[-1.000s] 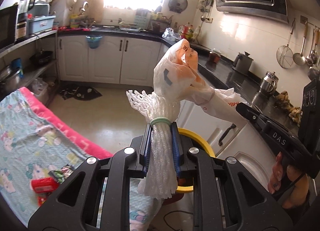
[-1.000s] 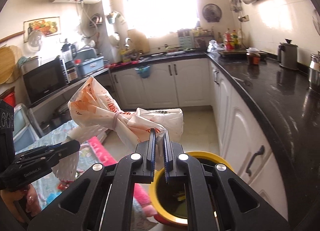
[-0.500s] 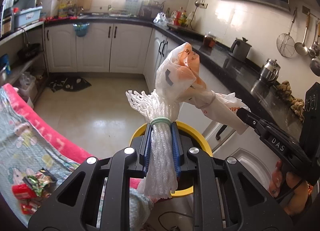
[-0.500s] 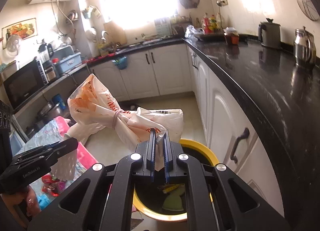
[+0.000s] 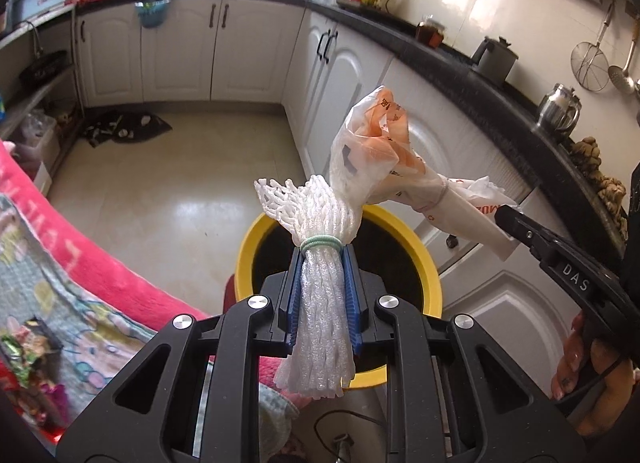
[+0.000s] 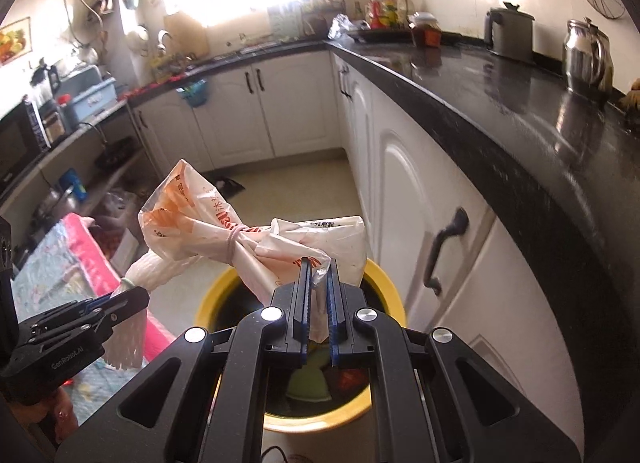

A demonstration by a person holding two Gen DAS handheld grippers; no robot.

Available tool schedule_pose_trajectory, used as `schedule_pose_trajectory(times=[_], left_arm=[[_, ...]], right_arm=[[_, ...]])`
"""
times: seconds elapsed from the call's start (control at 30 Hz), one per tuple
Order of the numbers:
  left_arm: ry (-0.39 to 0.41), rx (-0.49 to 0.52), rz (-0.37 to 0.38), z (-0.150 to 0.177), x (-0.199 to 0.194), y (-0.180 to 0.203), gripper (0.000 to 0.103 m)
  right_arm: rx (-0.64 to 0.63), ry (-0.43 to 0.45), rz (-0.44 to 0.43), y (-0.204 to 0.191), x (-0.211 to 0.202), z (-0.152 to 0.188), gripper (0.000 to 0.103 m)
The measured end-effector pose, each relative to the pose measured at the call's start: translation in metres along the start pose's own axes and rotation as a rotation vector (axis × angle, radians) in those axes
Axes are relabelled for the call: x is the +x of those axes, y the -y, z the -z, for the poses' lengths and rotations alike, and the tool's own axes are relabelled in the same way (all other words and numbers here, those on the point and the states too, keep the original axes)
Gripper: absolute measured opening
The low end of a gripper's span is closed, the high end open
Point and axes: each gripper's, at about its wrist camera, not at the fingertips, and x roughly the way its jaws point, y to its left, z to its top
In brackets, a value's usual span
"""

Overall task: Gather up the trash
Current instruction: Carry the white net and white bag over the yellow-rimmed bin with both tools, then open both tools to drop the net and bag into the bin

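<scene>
My left gripper [image 5: 322, 259] is shut on a white foam net bundle [image 5: 320, 303] tied with a green band. My right gripper [image 6: 318, 269] is shut on a white and orange plastic bag [image 6: 224, 231] tied with a band. Both bundles hang over the yellow trash bin [image 5: 430, 275], which also shows in the right wrist view [image 6: 384, 283] with trash inside. The bag [image 5: 372, 155] and the right gripper [image 5: 508, 217] show in the left wrist view. The foam net [image 6: 148, 271] and the left gripper [image 6: 136, 297] show in the right wrist view.
White cabinets [image 5: 400, 103] under a black counter [image 6: 520, 111] stand right of the bin. A pink and blue cloth [image 5: 60, 263] with wrappers [image 5: 20, 355] lies at left. Kettles [image 6: 586, 57] stand on the counter. Floor [image 5: 180, 191] lies beyond the bin.
Both grippers have moved down and forward over the yellow bin, still holding their bundles. The bin now shows larger, with its inside visible.
</scene>
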Motion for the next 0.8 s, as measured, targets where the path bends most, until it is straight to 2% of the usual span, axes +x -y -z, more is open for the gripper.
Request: schedule_pose_trajectory(times=[0.23,0.43,0.63,0.73,0.8], left_arm=[[-0.057,-0.037,0.032,0.008,0.030,-0.003,0.014],[-0.087,-0.055,0.055,0.011,0.053,-0.002,0.015],[-0.092,-0.051,0.029,0.016,0.056,-0.004,0.032],[-0.086,-0.055,0.005,0.018,0.049,-0.009,0.036],[-0.072,-0.066,-0.009,0.018,0.040,-0.014,0.041]], right_arm=[[-0.019,-0.045,0.047,0.001,0.018,0.007,0.008],[-0.009,-0.067,0.053,0.002,0.027,0.009,0.012],[-0.003,-0.083,0.038,0.006,0.033,0.010,0.021],[0.007,-0.080,0.034,0.008,0.030,0.011,0.023],[0.014,-0.076,0.029,0.008,0.028,0.012,0.029]])
